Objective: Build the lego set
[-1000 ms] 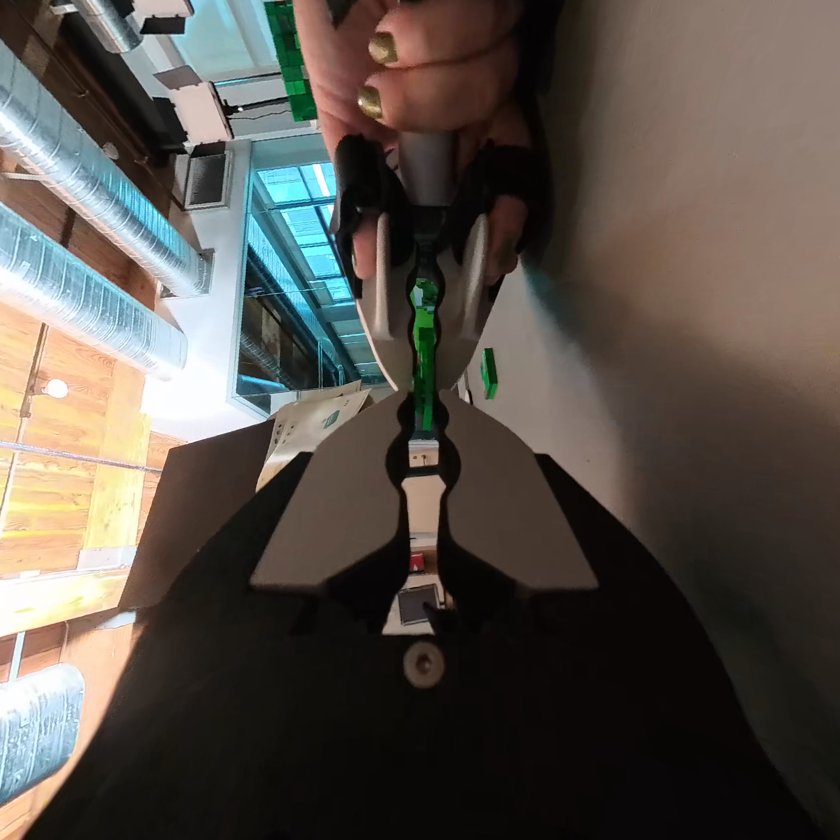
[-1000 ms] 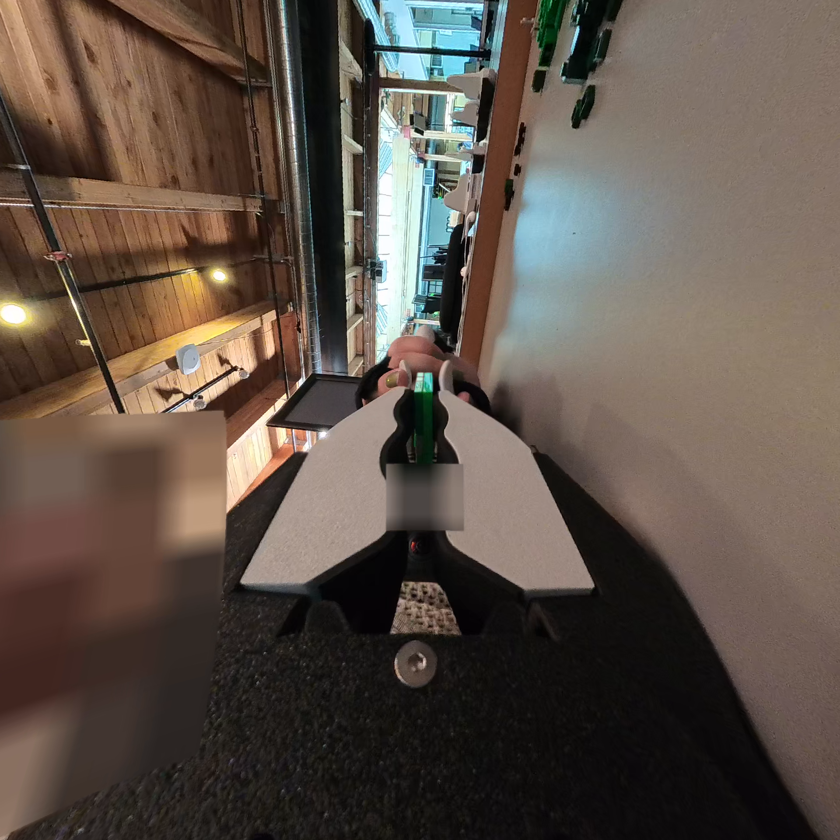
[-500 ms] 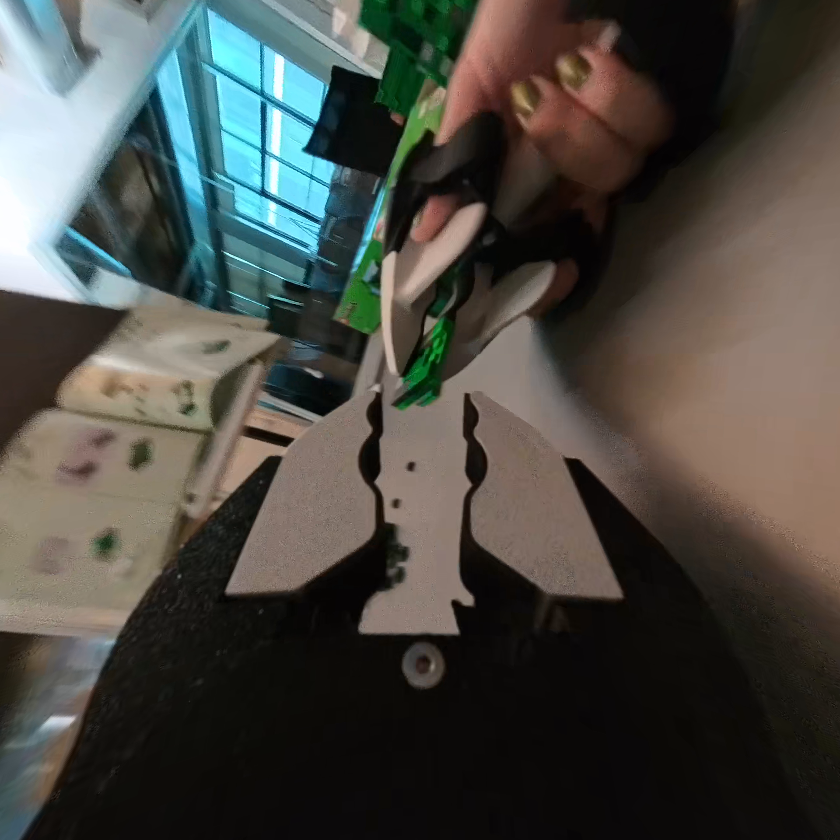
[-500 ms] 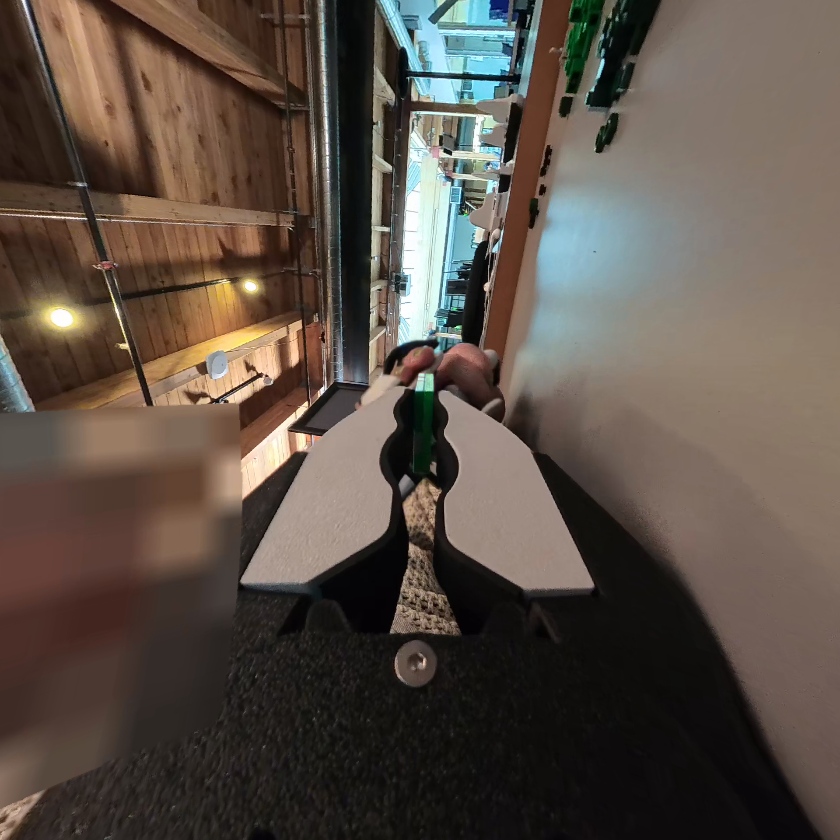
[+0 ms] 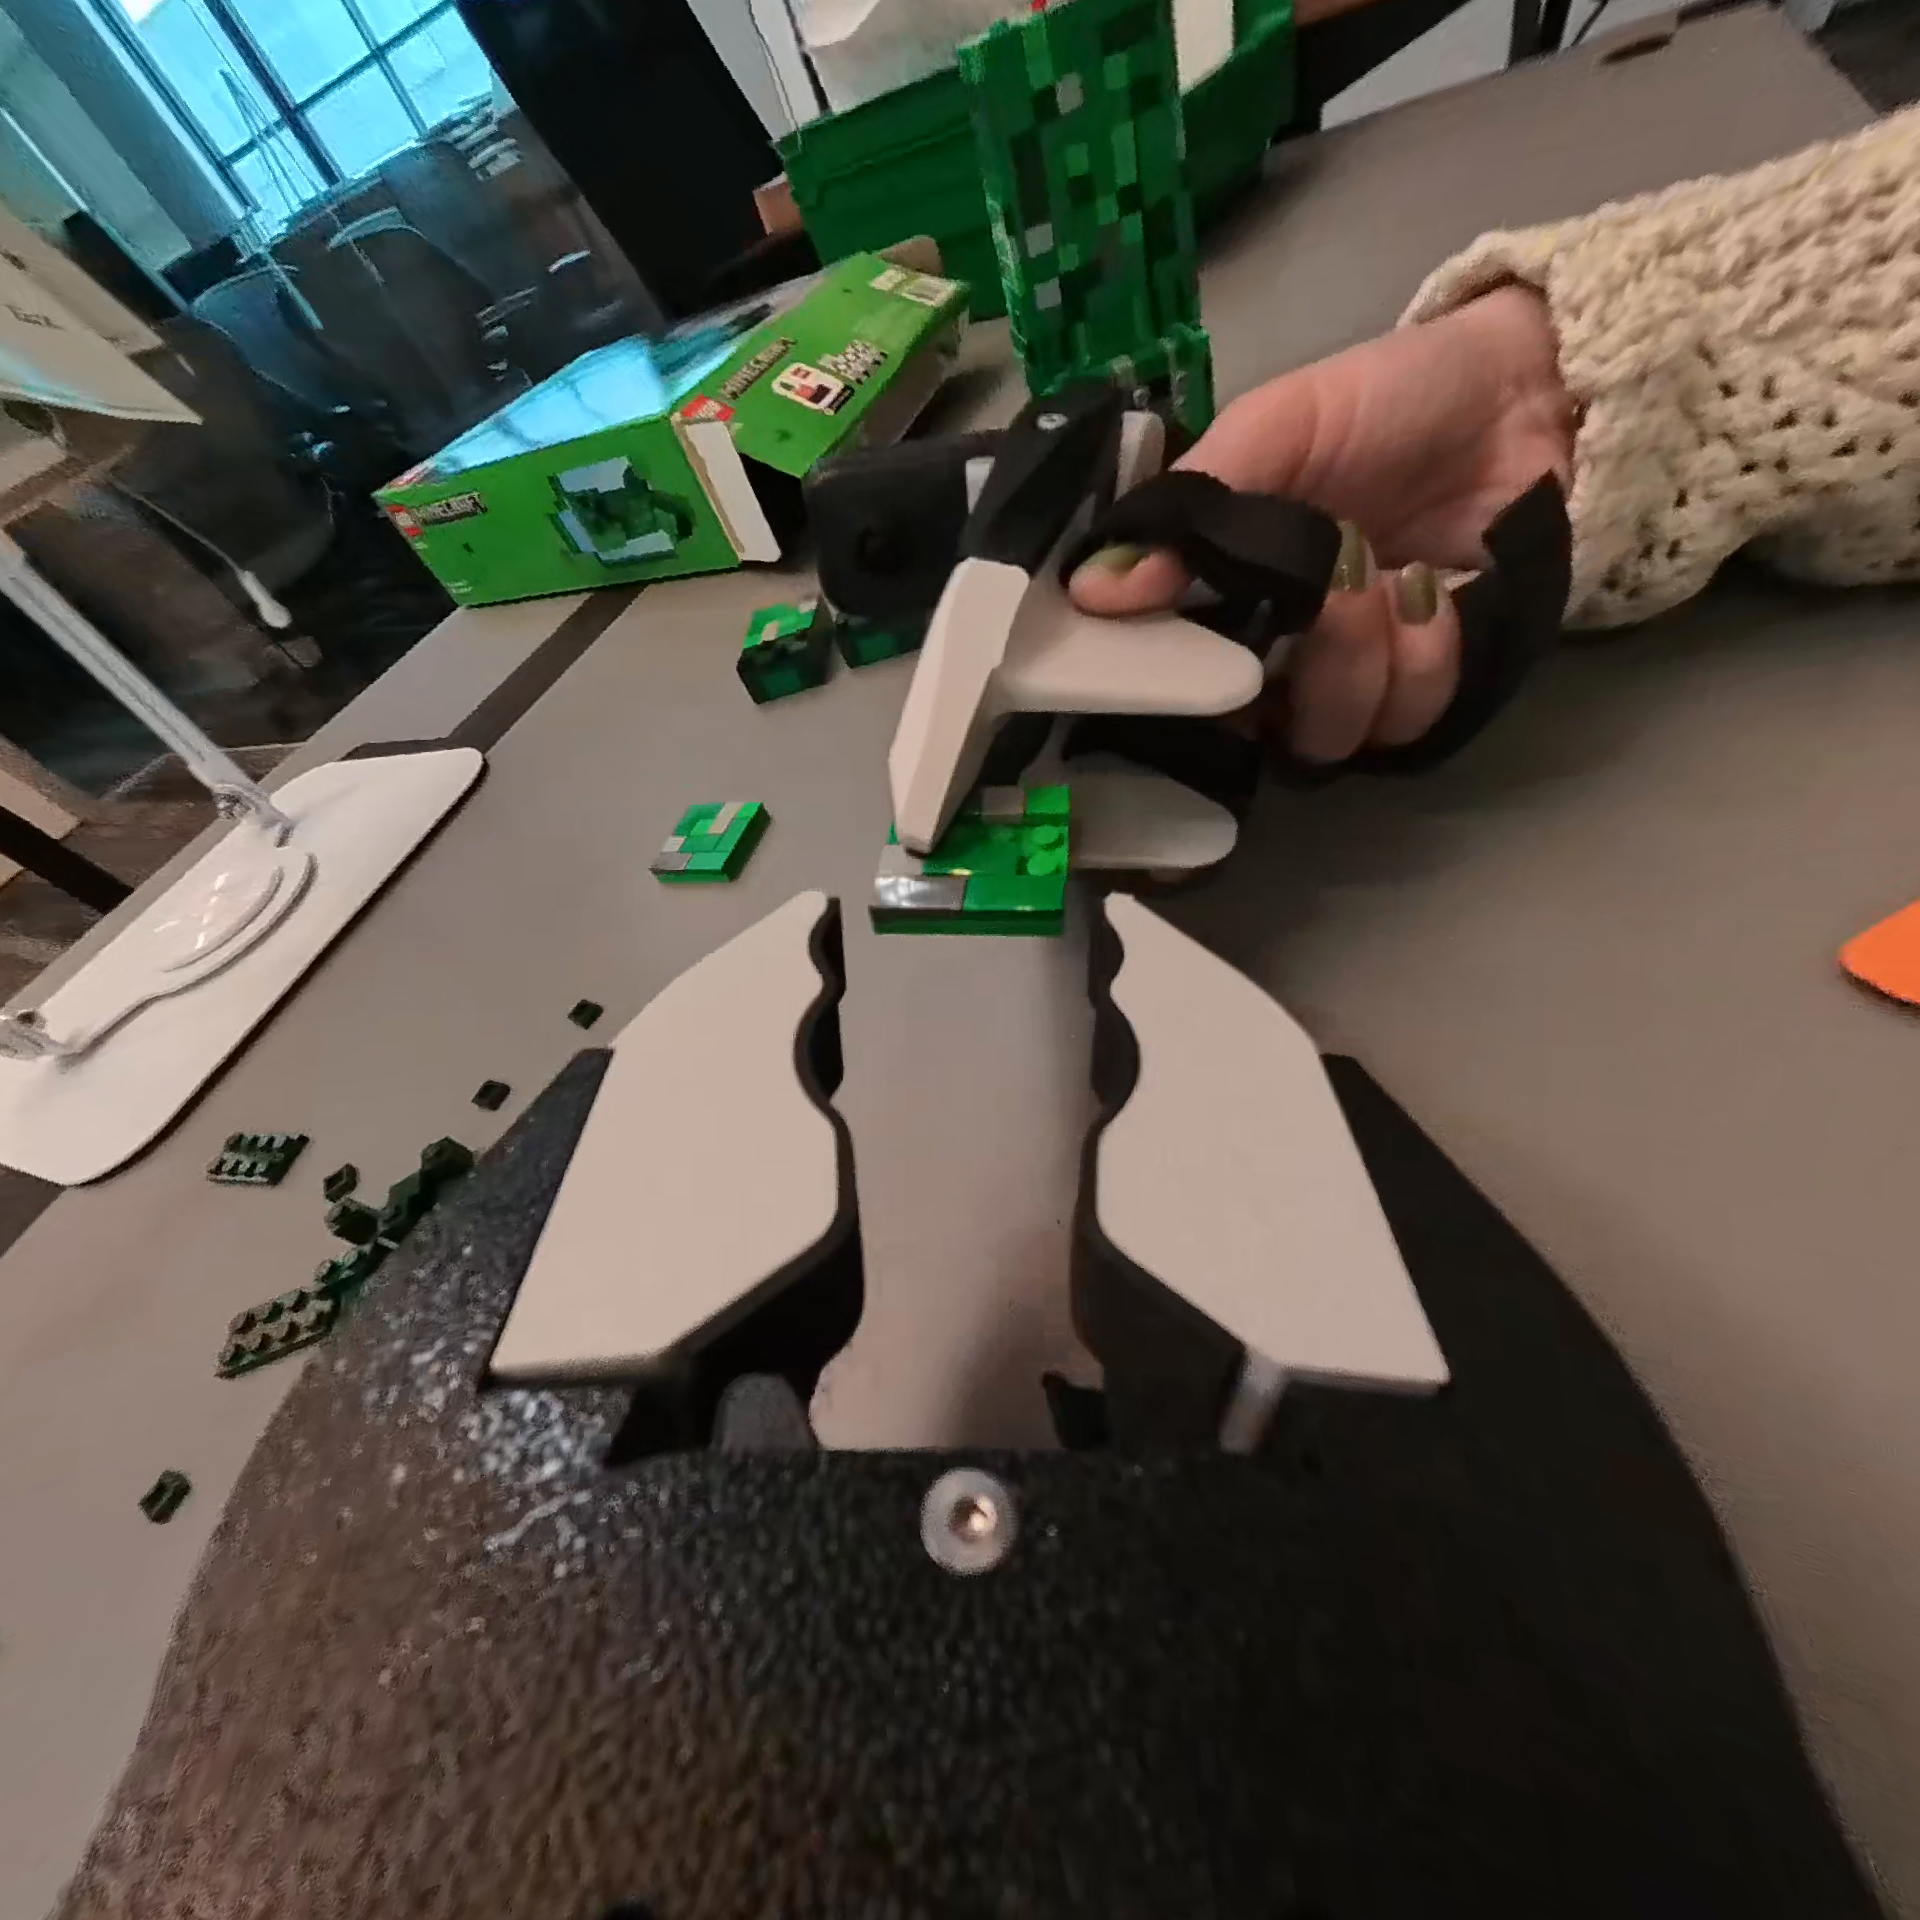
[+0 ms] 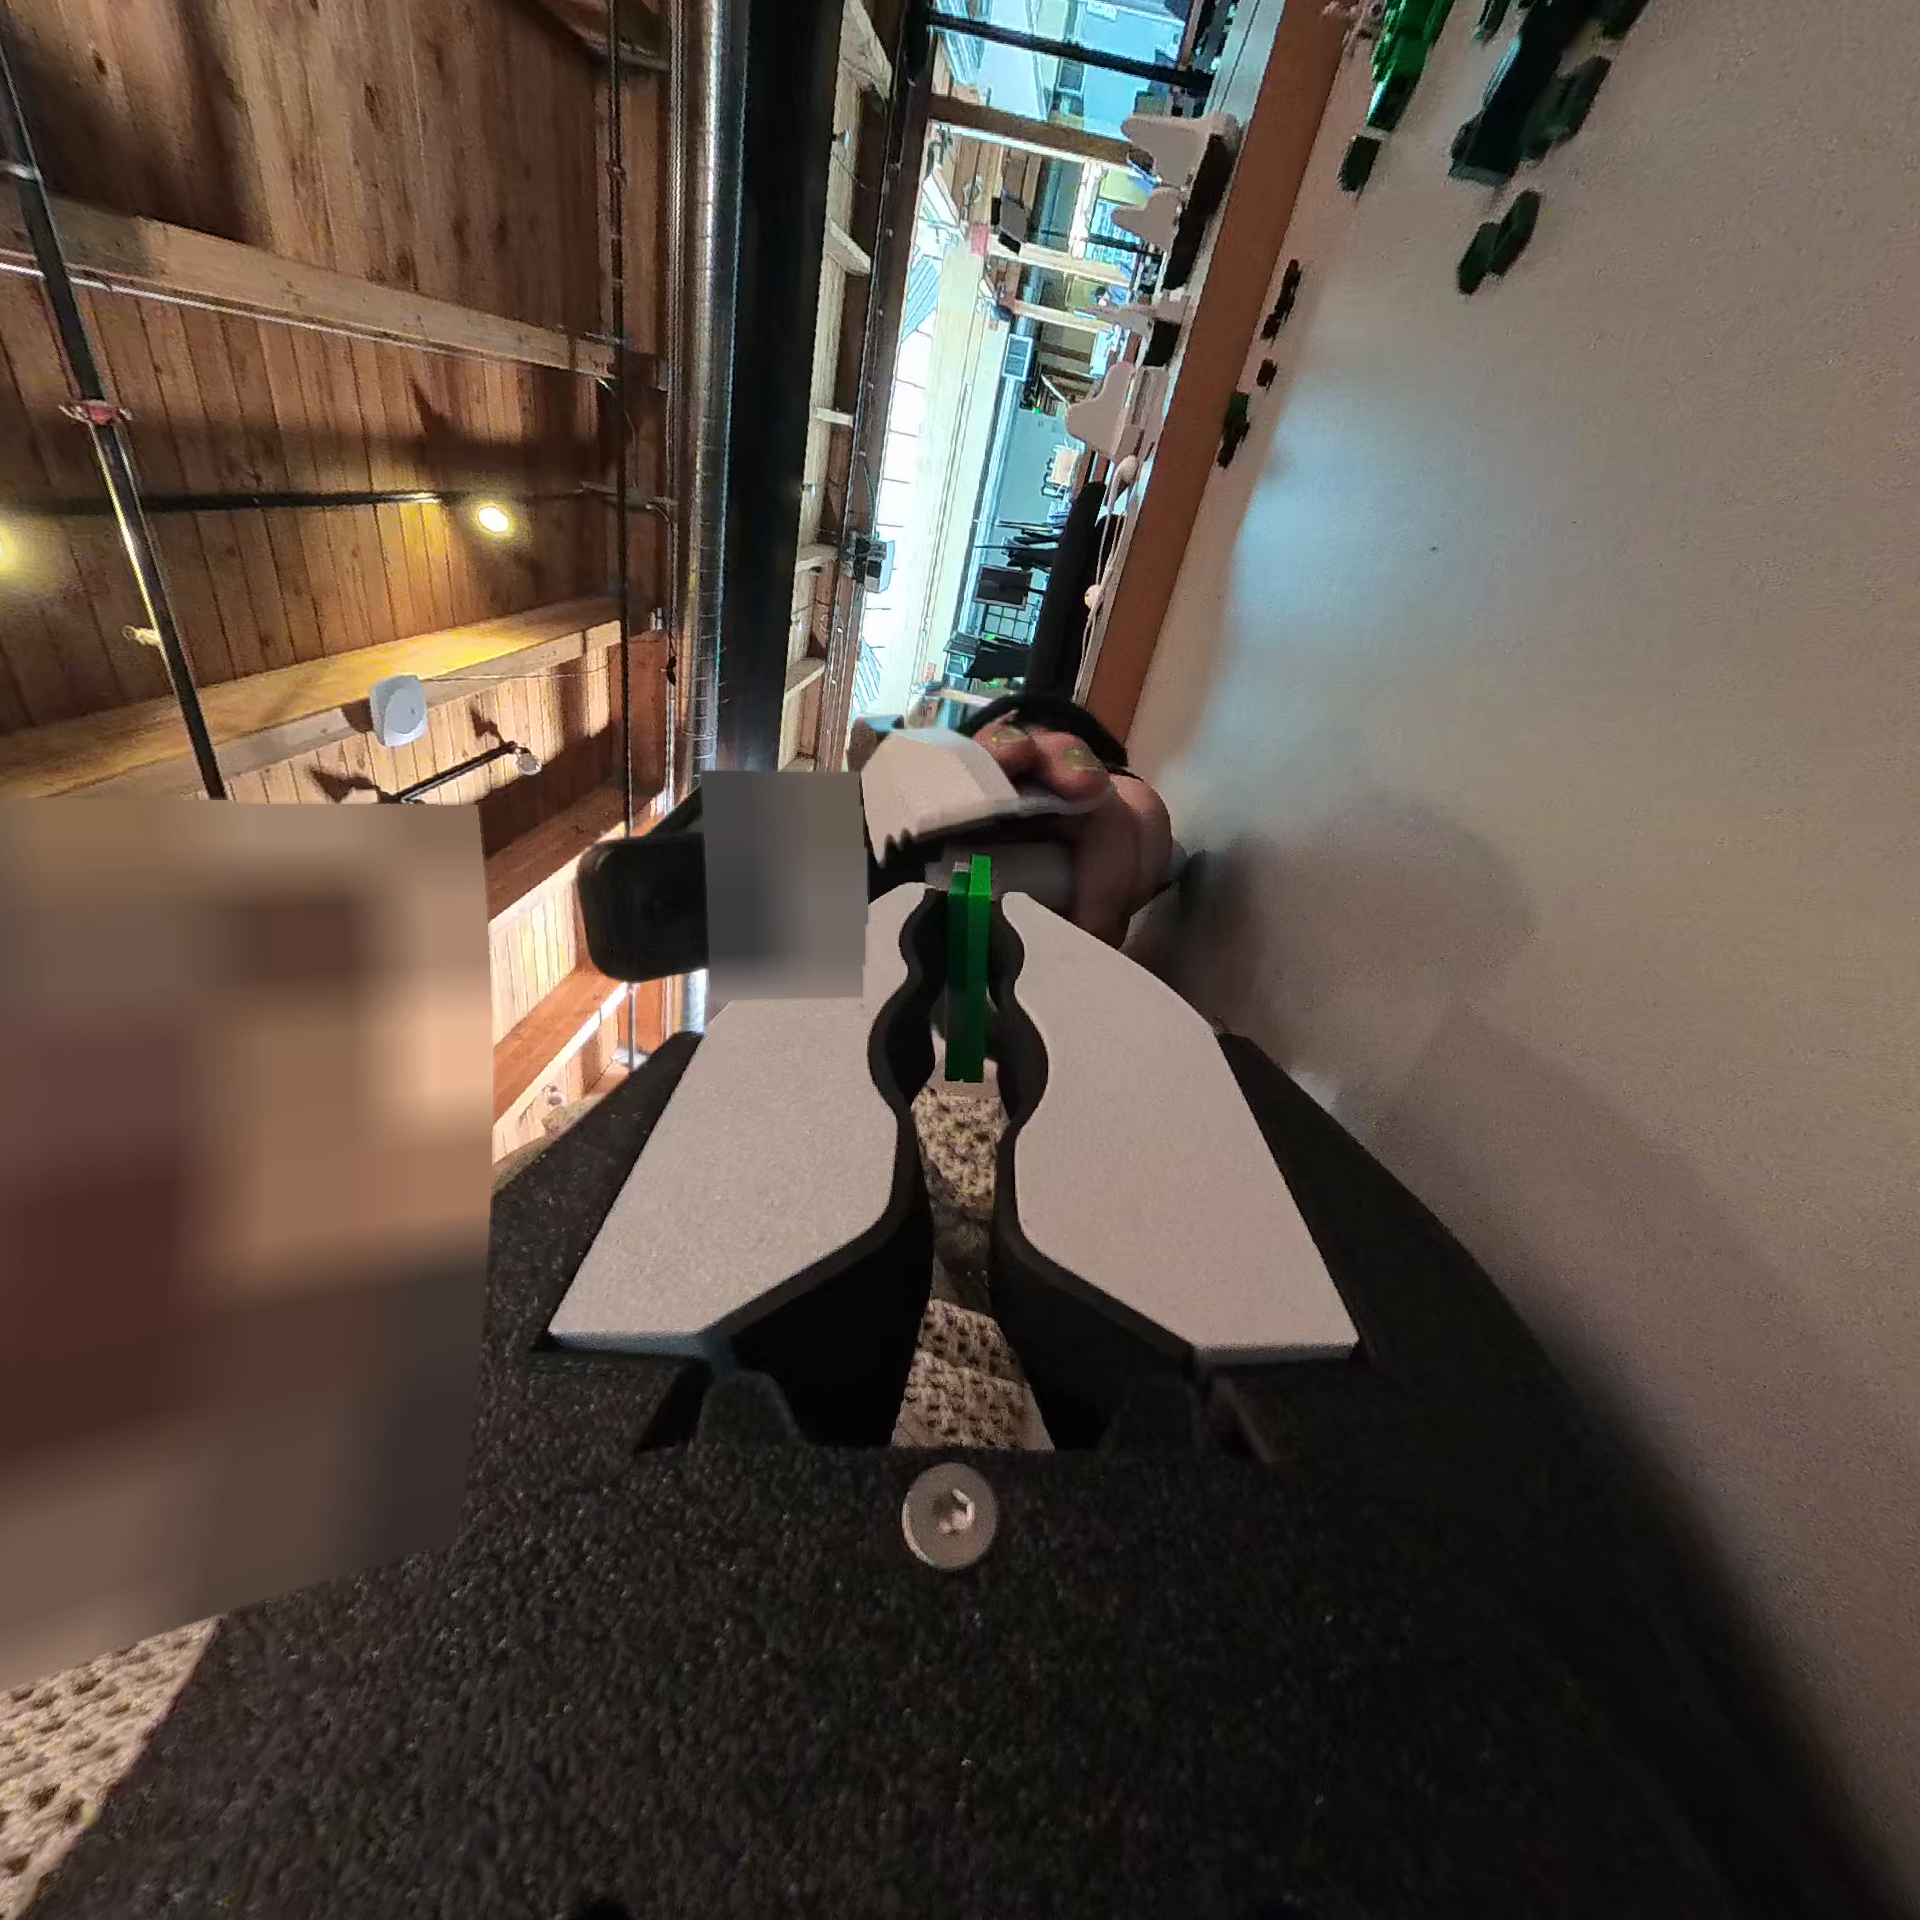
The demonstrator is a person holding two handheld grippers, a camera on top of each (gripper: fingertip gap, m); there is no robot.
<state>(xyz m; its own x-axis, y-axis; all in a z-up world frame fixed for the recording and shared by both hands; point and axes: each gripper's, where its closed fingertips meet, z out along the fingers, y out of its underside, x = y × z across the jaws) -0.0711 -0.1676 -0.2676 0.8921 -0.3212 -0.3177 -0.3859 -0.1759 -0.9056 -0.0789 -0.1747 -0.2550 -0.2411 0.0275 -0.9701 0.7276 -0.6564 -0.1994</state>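
Note:
My right gripper is shut on a flat green lego plate assembly with grey tiles at one corner, holding it level just over the grey table. In the right wrist view the plate shows edge-on between my right gripper's closed fingers. My left gripper is open and empty, just short of the plate's near edge. One of its white fingers shows beyond the plate in the right wrist view.
A tall green creeper build and the open green set box stand behind. A small tiled green plate, green cubes and several dark green loose pieces lie left. A white stand base is far left. Left tips and right tips are each some 30 cm from the tall green creeper build.
My left gripper opened, let go of the green plate, rolled level and drew back. My right gripper stays shut on the plate.

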